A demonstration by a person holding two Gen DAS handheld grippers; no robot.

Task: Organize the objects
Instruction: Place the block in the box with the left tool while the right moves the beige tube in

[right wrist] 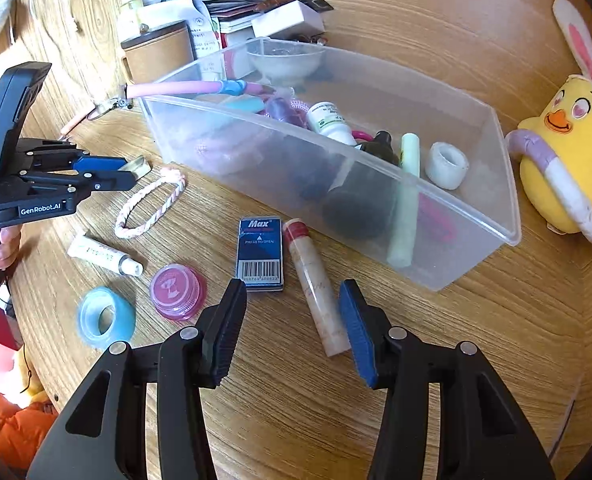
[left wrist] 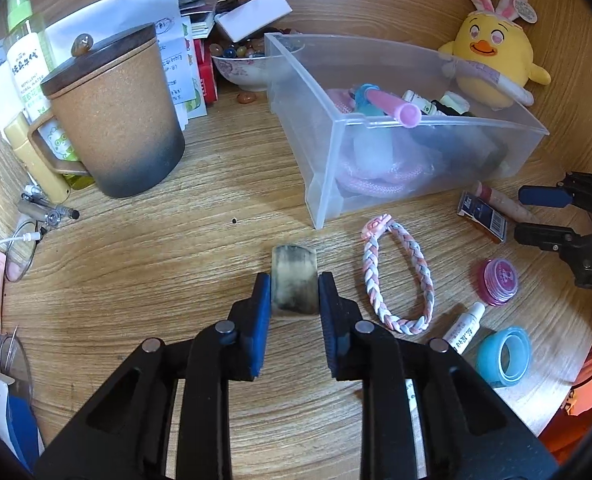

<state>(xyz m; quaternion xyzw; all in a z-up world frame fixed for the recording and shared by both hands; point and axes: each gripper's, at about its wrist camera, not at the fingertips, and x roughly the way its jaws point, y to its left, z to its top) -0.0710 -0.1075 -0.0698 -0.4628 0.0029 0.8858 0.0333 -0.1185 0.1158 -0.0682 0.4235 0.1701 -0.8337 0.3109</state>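
Two blue-padded fingers [left wrist: 261,304] of the left gripper [left wrist: 294,300] are closed against the sides of a small grey-beige block [left wrist: 294,284], worn and dark-smudged, which sits on or just above the wooden tabletop [left wrist: 215,184]; contact with the wood cannot be told. Just right of it lies a braided pink-and-white bracelet [left wrist: 396,276], and beyond both stands the clear plastic bin [left wrist: 376,122], already holding a pink marker [left wrist: 392,106], small bottles and a rope.

The right gripper [right wrist: 291,320] hangs with its fingers wide apart and nothing between them, above a clear reddish-capped tube [right wrist: 316,284] and a blue Max staples box [right wrist: 260,254]. A pink jar [right wrist: 177,291], a blue tape roll [right wrist: 104,317] and a white tube [right wrist: 103,258] lie to the left.

The step in hand looks like carrying the block to the bin. The grip sits low on the block's near end, so I would keep the squeeze steady, raise it well over the near wall, and release only once it is above the contents, clear of the marker resting on the rim.
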